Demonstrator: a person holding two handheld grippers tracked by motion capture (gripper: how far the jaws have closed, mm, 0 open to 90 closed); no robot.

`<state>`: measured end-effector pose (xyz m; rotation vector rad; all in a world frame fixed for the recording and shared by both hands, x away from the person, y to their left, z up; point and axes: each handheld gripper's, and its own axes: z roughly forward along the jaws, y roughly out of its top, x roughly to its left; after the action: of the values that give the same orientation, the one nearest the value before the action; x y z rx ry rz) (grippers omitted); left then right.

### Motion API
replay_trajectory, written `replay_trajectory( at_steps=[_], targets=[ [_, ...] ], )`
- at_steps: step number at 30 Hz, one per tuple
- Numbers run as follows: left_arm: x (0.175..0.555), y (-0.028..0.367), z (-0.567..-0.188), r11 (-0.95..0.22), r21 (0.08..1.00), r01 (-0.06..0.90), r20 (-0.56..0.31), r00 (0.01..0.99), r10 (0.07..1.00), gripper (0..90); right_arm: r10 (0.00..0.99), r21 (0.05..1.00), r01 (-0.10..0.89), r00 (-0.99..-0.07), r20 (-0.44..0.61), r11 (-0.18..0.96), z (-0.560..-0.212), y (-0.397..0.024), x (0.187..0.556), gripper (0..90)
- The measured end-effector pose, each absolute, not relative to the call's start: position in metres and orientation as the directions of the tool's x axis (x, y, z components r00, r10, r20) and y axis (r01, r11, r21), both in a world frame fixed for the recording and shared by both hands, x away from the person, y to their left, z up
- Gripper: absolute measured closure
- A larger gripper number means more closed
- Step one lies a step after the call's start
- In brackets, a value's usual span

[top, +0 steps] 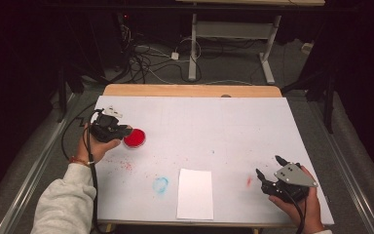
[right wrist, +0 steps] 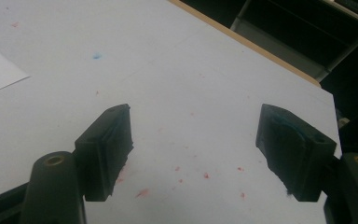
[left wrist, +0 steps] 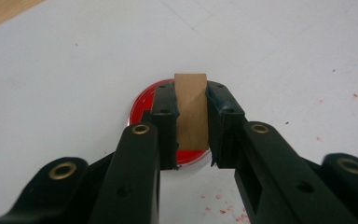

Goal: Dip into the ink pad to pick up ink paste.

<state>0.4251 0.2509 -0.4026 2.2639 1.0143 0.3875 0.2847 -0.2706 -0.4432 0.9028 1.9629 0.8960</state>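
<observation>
My left gripper (left wrist: 191, 105) is shut on a small wooden block (left wrist: 191, 112), held upright over a round red ink pad (left wrist: 142, 105). From the high view the left gripper (top: 122, 132) sits at the table's left, right beside the red ink pad (top: 135, 139). At the front right, my right gripper (top: 267, 167) stands open above the white table sheet, and the right gripper view shows its jaws (right wrist: 196, 154) wide apart with nothing between them. A white sheet of paper (top: 195, 193) lies near the front edge.
A blue smudge (top: 160, 184) marks the sheet left of the paper. A red smear (top: 249, 181) and scattered red specks (top: 126, 165) dot the white table cover (top: 214, 126). The wooden table edge (top: 190, 90) runs along the far side, with desk legs and cables on the floor beyond.
</observation>
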Motion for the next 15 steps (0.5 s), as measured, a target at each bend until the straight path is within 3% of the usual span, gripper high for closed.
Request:
replay_trajectory(
  at_steps=[15],
  targets=[
    [0.411, 0.245, -0.38, -0.526, 0.675, 0.518, 0.055, 0.675, 0.736, 73.8, 0.819, 0.821, 0.263, -0.445, -0.363, 0.506, -0.443, -0.271, 0.281, 26.3]
  ],
)
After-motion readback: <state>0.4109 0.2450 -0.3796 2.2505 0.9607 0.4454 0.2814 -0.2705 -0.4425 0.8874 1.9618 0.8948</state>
